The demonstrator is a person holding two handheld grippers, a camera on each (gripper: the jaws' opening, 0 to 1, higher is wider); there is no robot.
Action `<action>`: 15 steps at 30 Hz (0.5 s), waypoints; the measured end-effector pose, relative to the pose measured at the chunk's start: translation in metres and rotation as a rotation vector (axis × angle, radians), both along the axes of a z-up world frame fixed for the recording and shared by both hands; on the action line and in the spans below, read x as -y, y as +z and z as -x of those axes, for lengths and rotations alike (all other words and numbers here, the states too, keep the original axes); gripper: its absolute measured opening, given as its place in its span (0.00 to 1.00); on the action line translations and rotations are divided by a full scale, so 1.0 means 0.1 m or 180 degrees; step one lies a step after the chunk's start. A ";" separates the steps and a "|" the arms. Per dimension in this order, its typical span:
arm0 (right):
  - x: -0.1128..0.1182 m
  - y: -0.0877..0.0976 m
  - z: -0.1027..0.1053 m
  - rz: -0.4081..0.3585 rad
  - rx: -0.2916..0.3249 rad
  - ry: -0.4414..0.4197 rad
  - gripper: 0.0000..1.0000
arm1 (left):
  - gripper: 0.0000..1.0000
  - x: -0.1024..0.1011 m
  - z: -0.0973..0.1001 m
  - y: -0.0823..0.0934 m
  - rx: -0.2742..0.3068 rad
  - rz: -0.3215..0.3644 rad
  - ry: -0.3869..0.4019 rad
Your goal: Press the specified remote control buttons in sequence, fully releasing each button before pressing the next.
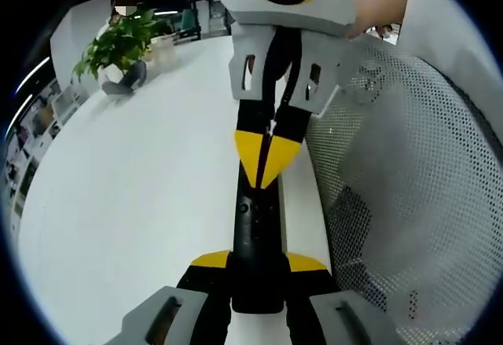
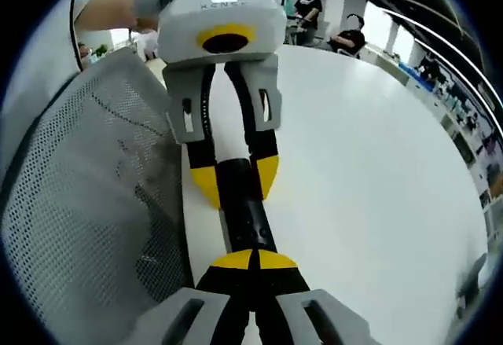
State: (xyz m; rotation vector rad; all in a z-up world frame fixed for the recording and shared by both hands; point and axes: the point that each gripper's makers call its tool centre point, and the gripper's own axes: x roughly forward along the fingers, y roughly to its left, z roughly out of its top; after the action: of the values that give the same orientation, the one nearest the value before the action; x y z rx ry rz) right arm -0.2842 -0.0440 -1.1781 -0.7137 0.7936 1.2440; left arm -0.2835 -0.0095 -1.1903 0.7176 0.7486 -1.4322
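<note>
White table [image 1: 141, 203] was smooth, matte, rounded at the far edge. A leafy green potted plant [image 1: 118, 46] stood at its far corner w/ a grey curved object beside it, well apart from the work. A chair back of grey perforated mesh [image 1: 424, 172] ran along the table edge just beside the grippers, hiding what lay behind it. People sat at desks in the bkgd [image 2: 346, 34] of the right gripper view.

Remote control [image 1: 257, 243], slim, black, bar-shaped, lay lengthwise near the table edge. Left gripper [image 1: 258, 262] had its yellow-tipped jaws pinching the remote's near end from both sides. Right gripper [image 2: 253, 260] had its jaws pressed together, yellow tips meeting on top of the remote [image 2: 244, 203], approx mid-length. Which button was under them: couldn't tell.
</note>
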 end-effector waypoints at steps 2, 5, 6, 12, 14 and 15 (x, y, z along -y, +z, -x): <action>-0.02 -0.02 0.00 0.0015 -0.0003 0.0026 0.00 | 0.24 0.00 0.00 0.00 0.0000 0.0005 0.0001; -0.03 -0.04 0.00 0.0084 0.0029 0.0091 0.00 | 0.24 0.00 0.00 0.00 -0.0001 0.0012 0.0004; -0.03 -0.04 0.01 0.0111 0.0074 0.0134 0.00 | 0.24 0.00 0.00 0.00 0.0000 0.0013 0.0001; -0.03 -0.05 0.00 0.0156 0.0124 0.0090 0.00 | 0.24 0.00 0.00 0.00 -0.0003 0.0038 0.0001; -0.03 -0.04 -0.01 0.0127 0.0085 0.0021 0.00 | 0.24 0.00 0.00 0.00 -0.0005 0.0047 0.0004; -0.03 -0.04 -0.01 0.0054 0.0031 -0.0067 0.00 | 0.24 0.00 0.00 0.00 -0.0007 0.0050 0.0009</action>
State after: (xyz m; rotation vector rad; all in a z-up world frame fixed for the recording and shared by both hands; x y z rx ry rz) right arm -0.2830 -0.0413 -1.1822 -0.7228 0.8026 1.2152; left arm -0.2832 -0.0094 -1.1902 0.7026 0.7390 -1.4352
